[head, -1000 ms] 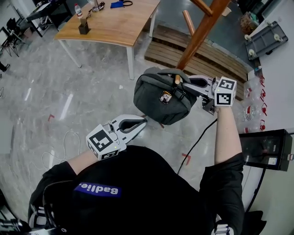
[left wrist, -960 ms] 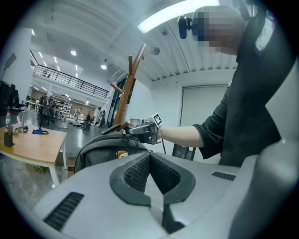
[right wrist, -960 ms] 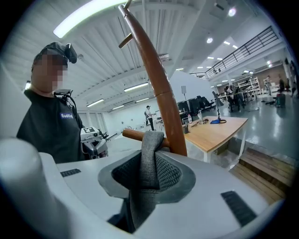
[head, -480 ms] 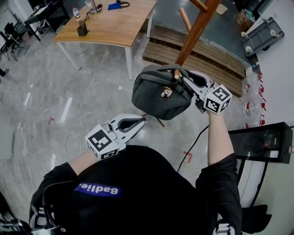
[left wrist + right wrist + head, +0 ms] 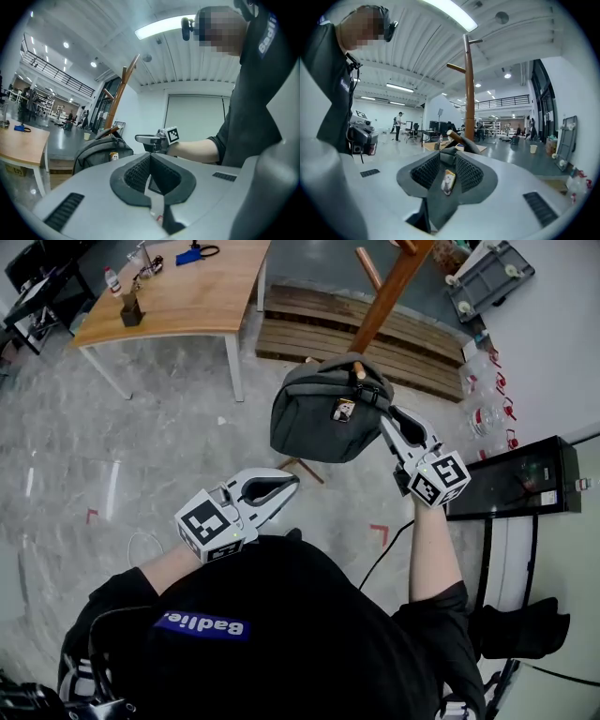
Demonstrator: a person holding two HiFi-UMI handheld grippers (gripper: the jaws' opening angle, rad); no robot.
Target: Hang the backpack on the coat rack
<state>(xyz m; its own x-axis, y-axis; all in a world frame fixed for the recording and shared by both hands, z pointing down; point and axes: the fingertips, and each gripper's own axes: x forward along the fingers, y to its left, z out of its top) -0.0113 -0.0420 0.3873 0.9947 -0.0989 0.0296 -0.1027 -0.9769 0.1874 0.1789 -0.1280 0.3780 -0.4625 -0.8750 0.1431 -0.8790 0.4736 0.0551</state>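
One tagged backpack [image 5: 319, 418], "Badlie" shirt label [image 5: 202, 626]

Left gripper [image 5: 293, 486] level beside torso, jaws together. Right arm was extended; right gripper [image 5: 385, 417] jaws had just been opening, wide, backpack [image 5: 314, 418] at their tips, unpinched.

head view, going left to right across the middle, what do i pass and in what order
left gripper → backpack → right gripper, whose jaws have just been opening with part of the backpack between them → black box at the right edge
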